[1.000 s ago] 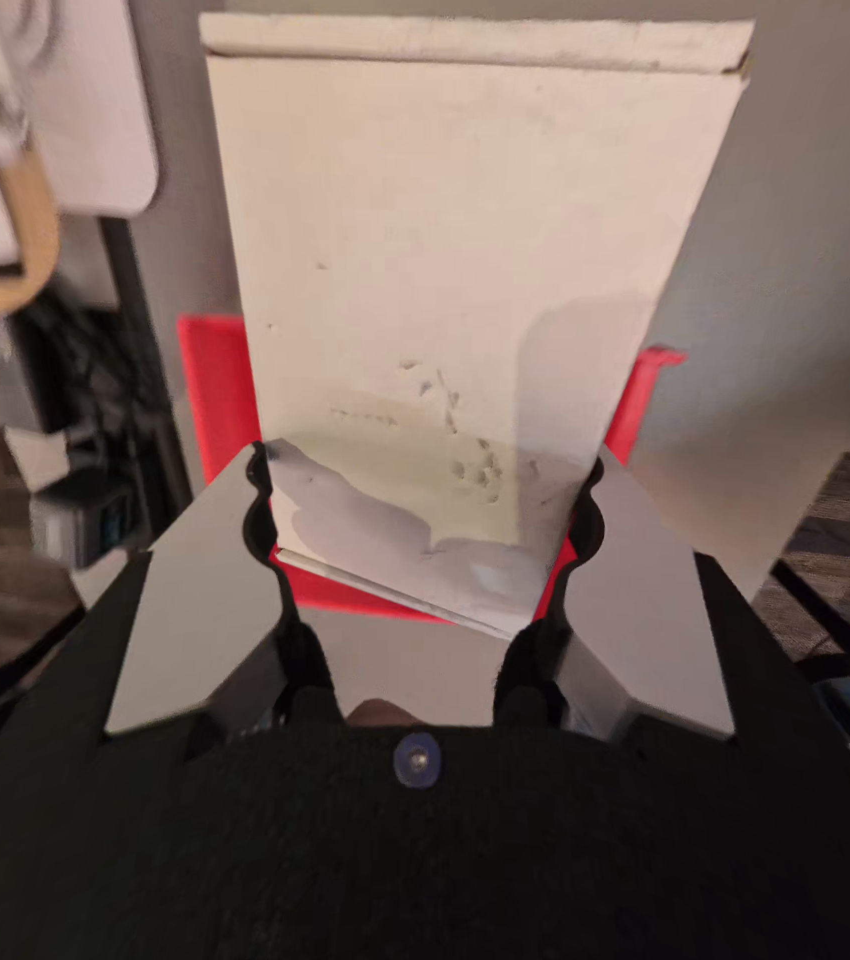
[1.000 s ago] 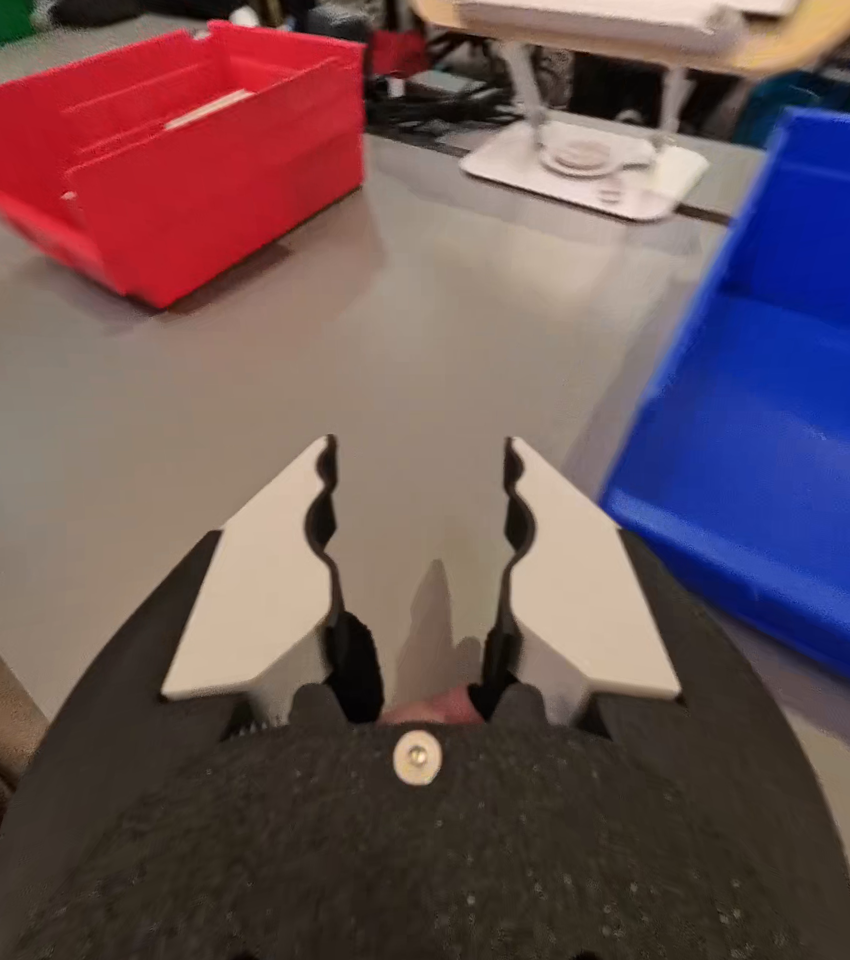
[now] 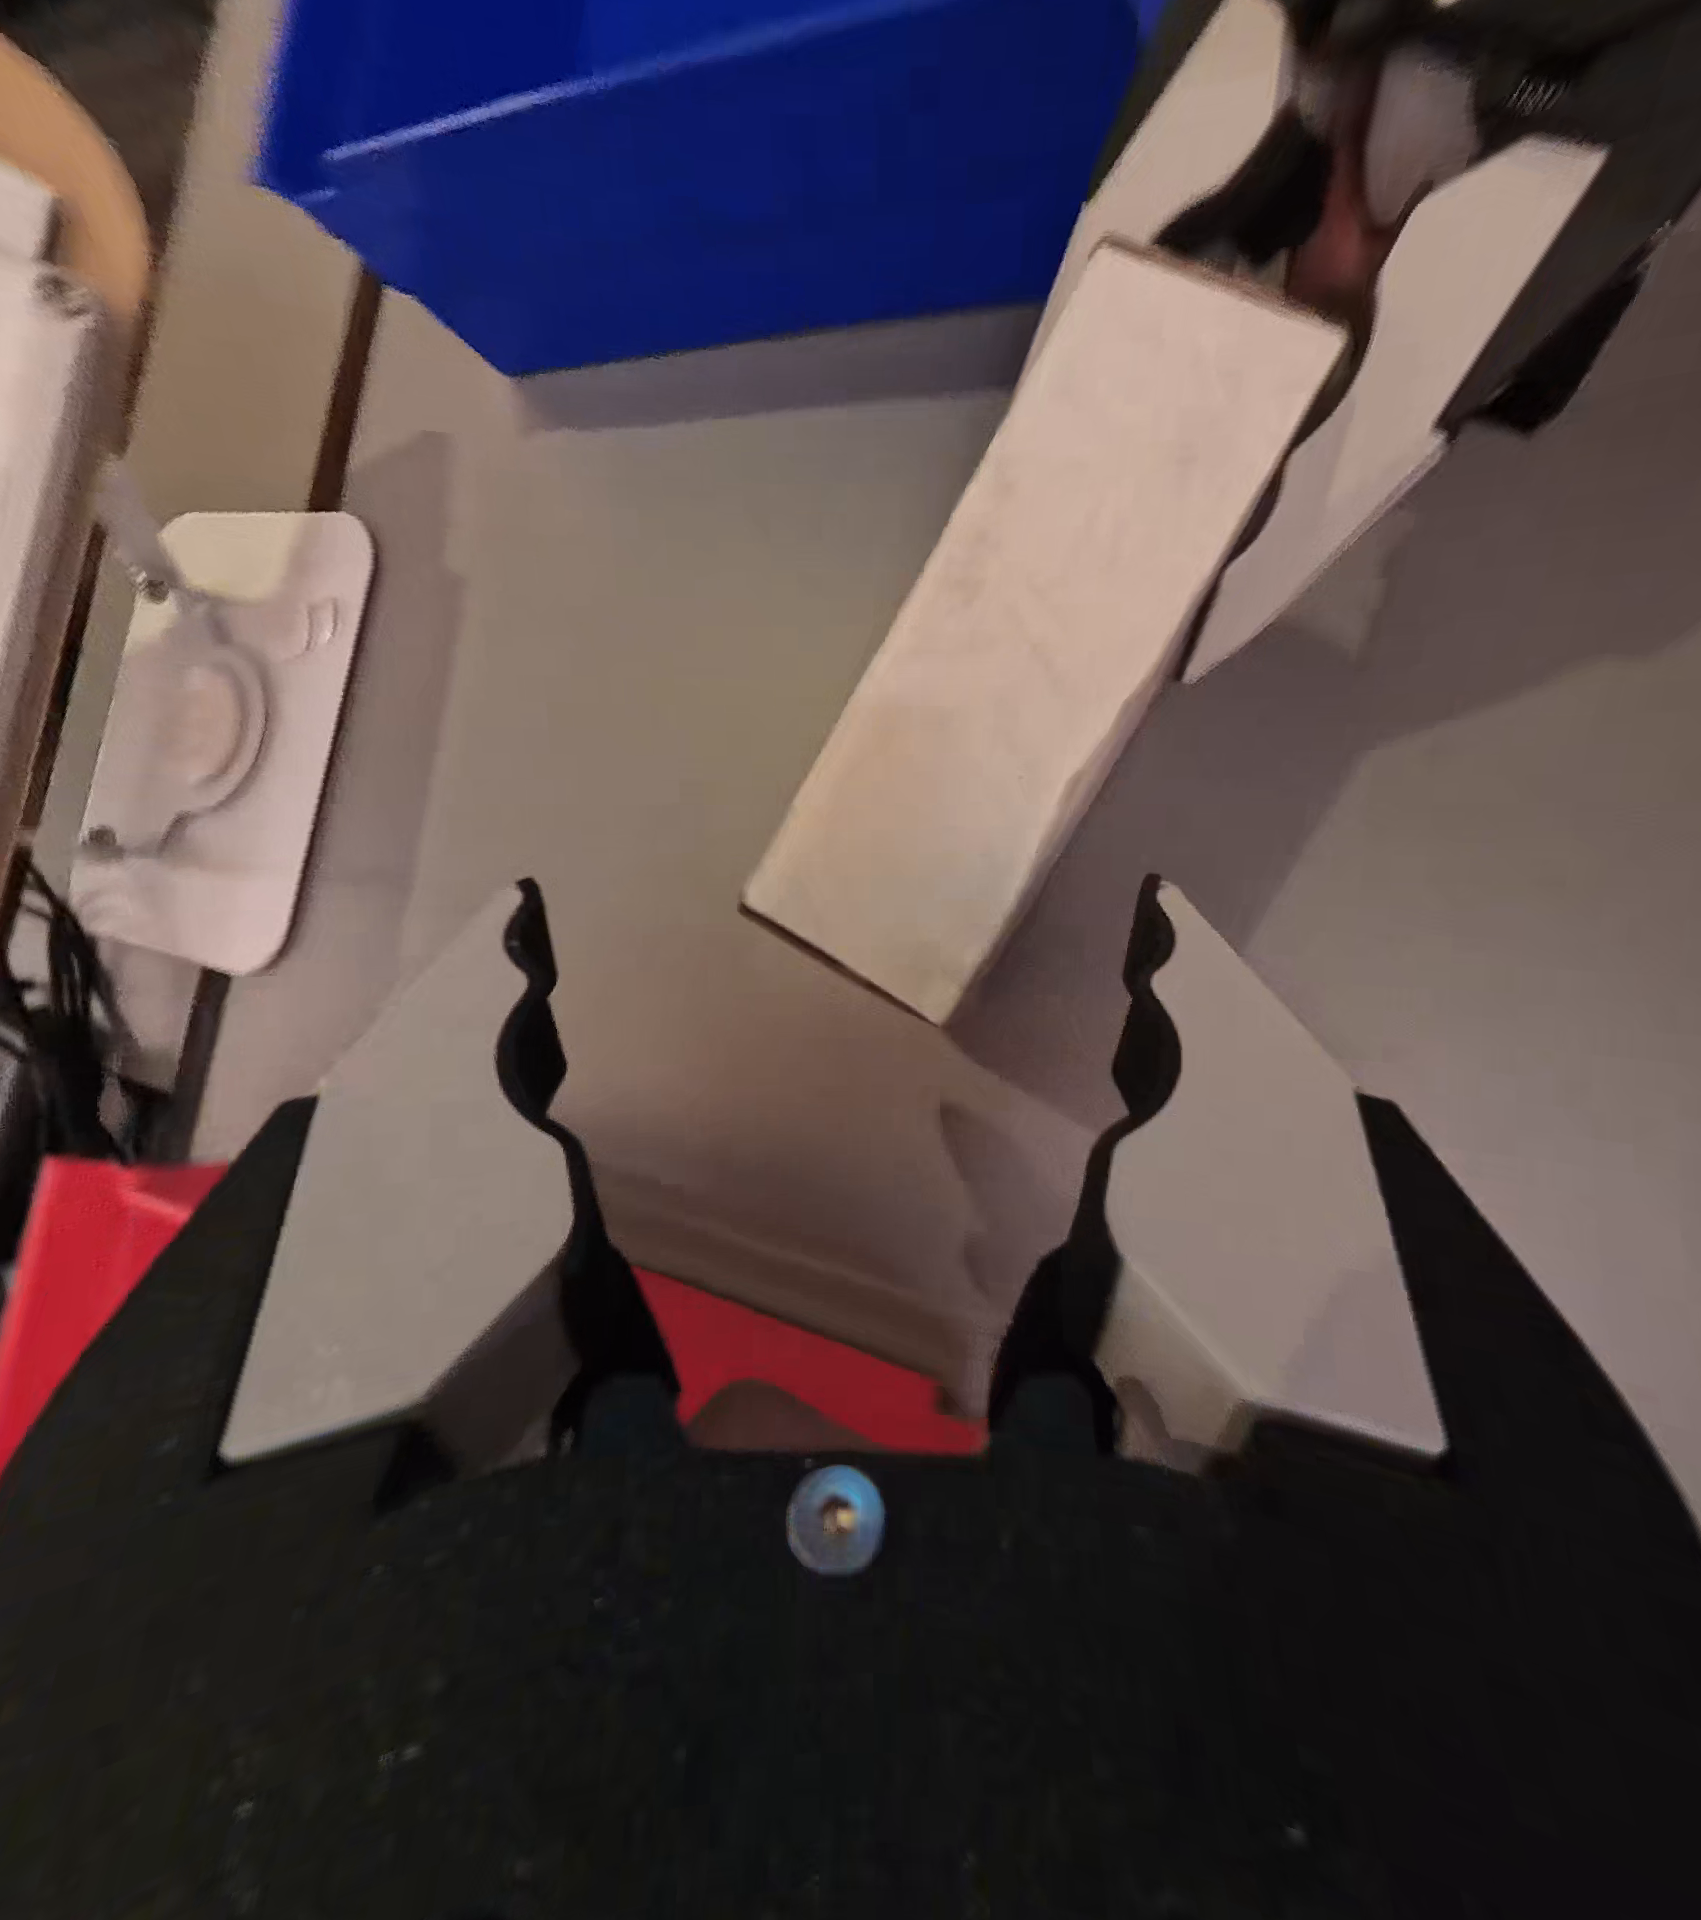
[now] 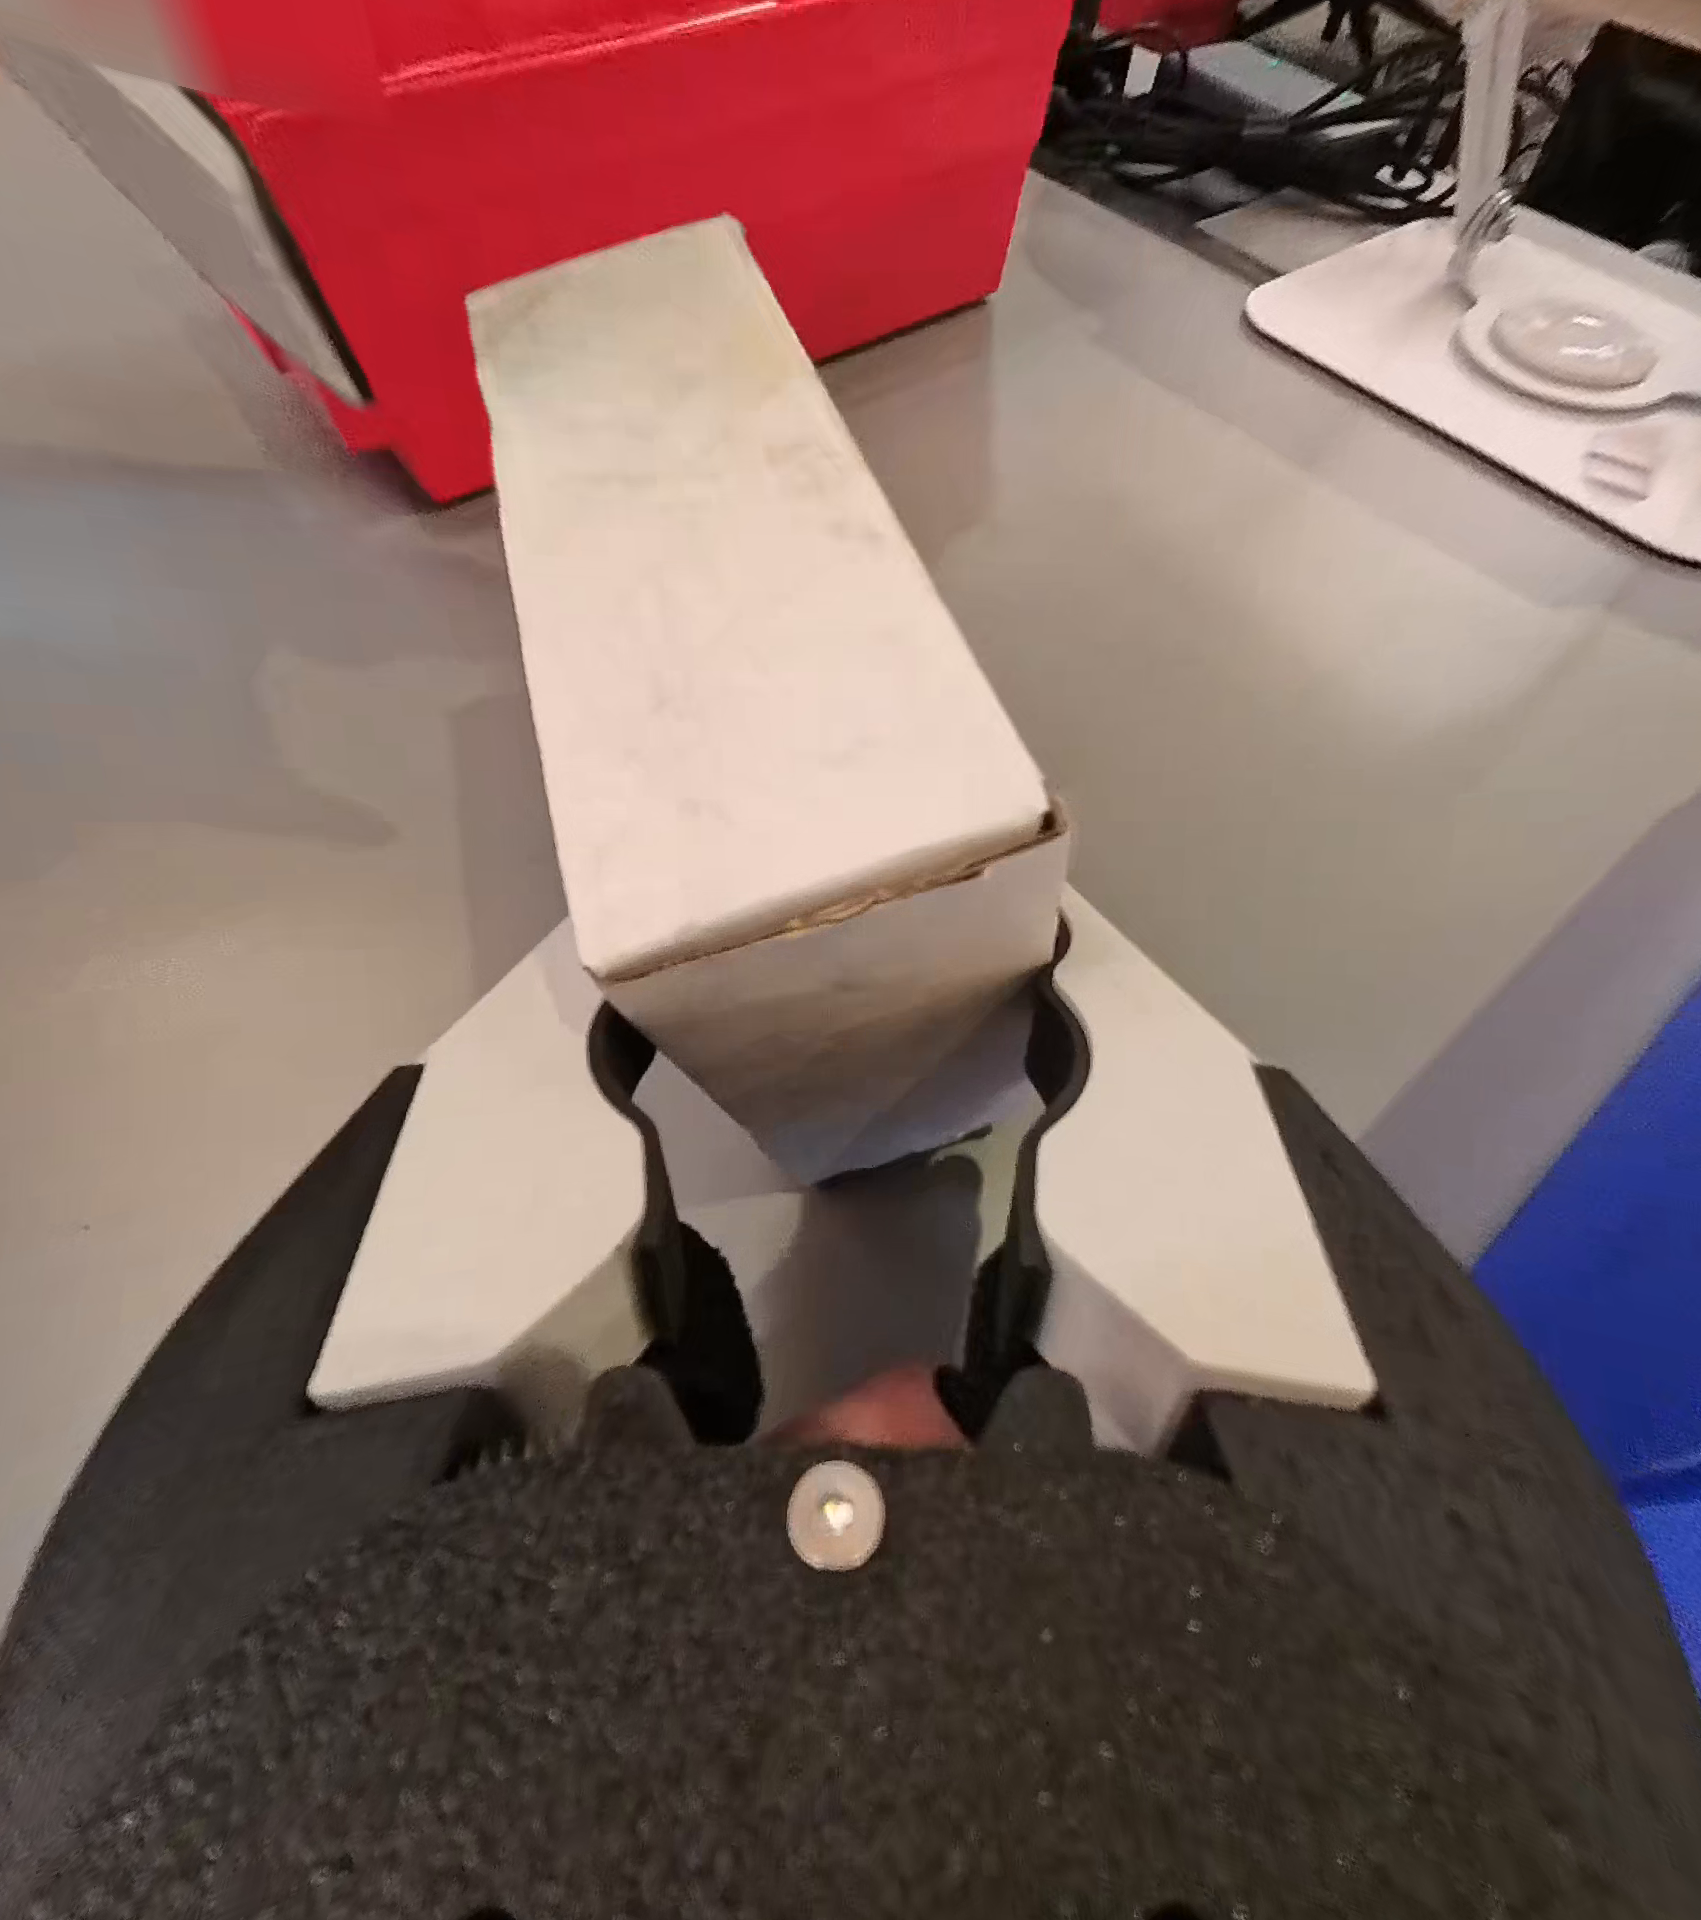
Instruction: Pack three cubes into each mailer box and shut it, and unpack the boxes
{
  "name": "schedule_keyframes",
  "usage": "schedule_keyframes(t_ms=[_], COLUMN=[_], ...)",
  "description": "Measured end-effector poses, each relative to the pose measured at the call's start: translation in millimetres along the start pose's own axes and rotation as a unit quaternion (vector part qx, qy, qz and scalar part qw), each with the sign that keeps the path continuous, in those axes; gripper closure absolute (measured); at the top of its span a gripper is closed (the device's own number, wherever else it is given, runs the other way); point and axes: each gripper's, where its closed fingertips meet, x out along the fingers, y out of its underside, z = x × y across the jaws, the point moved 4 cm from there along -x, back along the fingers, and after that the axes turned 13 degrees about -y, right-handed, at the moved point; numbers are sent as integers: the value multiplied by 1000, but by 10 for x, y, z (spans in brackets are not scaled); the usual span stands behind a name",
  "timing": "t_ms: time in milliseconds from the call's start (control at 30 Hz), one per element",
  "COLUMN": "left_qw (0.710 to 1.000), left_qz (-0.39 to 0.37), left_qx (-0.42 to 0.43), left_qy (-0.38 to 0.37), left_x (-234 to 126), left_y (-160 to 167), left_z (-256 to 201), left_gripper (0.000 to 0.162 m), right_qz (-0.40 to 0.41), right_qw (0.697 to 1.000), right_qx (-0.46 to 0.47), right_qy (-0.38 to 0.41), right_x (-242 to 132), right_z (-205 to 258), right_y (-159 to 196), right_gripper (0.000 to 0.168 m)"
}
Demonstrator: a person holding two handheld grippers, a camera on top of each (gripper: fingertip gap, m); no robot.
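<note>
One closed, long white cardboard mailer box shows, with two bins and two grippers. Left of the box in the right wrist view stands the red plastic bin, just beyond the box's far end on the grey table; the left gripper hangs with its jaws wide and empty. The right gripper is clamped on the box's near end. The blue plastic bin lies right of the box. Only the left wrist view shows both grippers' jaw tips; only the right wrist view shows the box's end seam.
</note>
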Motion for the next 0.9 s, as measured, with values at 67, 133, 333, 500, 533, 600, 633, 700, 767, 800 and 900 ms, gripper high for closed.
schedule_keyframes(t_ms=[67,133,333,500,533,600,633,700,767,800,900], left_qw=[997,994,985,966,965,966,963,957,955,955,953], left_qz=[-33,-58,-67,-74,-72,-59,-55,-56,-58,-57,-56], left_qx=[-52,-64,-46,55,61,86,102,117,118,120,129], left_qy=[-39,-74,-152,-241,-246,-237,-244,-259,-266,-265,-267], left_x=[-184,-292,-325,-399,-390,-351,-340,-330,-324,-318,-300], left_y=[91,175,147,169,170,203,209,193,165,159,142], left_z=[-85,-206,-326,-362,-383,-462,-477,-477,-461,-458,-454], left_gripper=[67,83,99,116,115,114,114,116,116,115,116], right_qz=[2,0,3,11,10,8,6,6,6,5,5], right_qw=[1000,999,995,995,995,994,994,994,994,994,994], right_qx=[8,26,42,35,35,39,39,38,35,36,37], right_qy=[-11,-34,-94,-94,-95,-99,-99,-99,-101,-100,-98], right_x=[18,38,154,186,191,209,219,239,248,248,235], right_z=[10,36,195,238,238,233,229,233,246,247,234], right_y=[13,27,13,6,3,-4,-10,-20,-23,-23,-16], right_gripper=[97,97,97,97,97,97,97,97,97,97,97])
